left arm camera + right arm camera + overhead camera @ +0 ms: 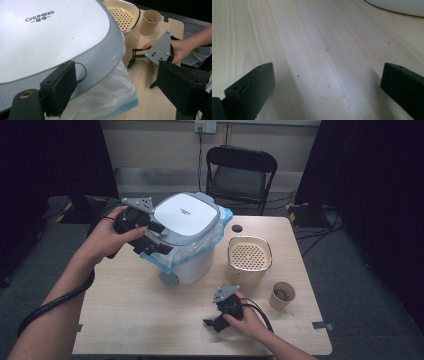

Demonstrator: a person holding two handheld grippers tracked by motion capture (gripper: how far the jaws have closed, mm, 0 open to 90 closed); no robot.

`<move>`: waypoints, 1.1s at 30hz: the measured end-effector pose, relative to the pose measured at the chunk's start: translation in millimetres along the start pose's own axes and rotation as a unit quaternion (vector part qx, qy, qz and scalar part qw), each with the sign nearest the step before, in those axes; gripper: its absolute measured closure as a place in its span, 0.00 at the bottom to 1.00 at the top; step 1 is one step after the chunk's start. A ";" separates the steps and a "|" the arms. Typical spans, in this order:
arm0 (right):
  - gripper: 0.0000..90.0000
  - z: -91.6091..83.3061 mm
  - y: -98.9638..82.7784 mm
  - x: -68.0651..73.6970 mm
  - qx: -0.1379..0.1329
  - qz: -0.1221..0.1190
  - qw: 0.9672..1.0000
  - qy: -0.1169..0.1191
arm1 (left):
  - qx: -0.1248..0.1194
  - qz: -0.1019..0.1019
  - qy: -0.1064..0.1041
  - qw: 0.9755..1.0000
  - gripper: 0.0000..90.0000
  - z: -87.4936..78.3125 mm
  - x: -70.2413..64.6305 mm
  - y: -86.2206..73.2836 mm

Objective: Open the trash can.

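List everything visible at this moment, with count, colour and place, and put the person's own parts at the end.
Lidded bin: 1, white body with grey-rimmed white lid, table's far left-centre.
Plastic liner bag: 1, clear with blue edge, hanging out under the bin's lid.
Perforated insert container: 1, beige, right of the bin.
Paper cup: 1, brown, table's right side.
Small round disc: 1, dark, far edge of the table.
Table: 1, light wood.
Folding chair: 1, black, behind the table.
Left gripper: 1, black, at the bin's left rim; the left gripper view shows its jaws wide apart.
Right gripper: 1, black, jaws open, low over the table's near side.
Hands: 2, one on each gripper.
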State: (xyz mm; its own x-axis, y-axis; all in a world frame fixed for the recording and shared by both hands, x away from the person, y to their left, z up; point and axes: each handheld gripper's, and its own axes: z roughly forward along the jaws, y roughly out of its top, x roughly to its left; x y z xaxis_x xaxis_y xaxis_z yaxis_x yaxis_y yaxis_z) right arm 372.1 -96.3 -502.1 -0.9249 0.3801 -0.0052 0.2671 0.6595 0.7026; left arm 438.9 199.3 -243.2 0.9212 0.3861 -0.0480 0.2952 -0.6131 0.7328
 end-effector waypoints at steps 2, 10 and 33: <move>0.00 0.0 0.0 0.0 0.000 0.000 1.000 0.000 | 0.001 -0.003 0.002 1.000 0.18 2.7 3.5 -1.4; 0.00 -0.1 0.0 0.0 0.001 0.000 1.000 0.001 | -0.009 -0.012 0.012 1.000 0.18 3.5 9.1 -6.3; 0.00 0.3 0.0 -0.2 -0.001 -0.002 1.000 -0.002 | -0.038 -0.015 0.006 0.999 0.18 -0.3 3.5 -7.7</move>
State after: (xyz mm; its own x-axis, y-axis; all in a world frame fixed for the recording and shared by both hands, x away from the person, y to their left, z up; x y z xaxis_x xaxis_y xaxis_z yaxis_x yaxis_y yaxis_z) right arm 372.4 -96.2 -502.2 -0.9246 0.3808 -0.0111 0.2634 0.6600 0.7036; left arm 439.8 205.6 -248.8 0.9086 0.4130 -0.0628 0.3026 -0.5472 0.7804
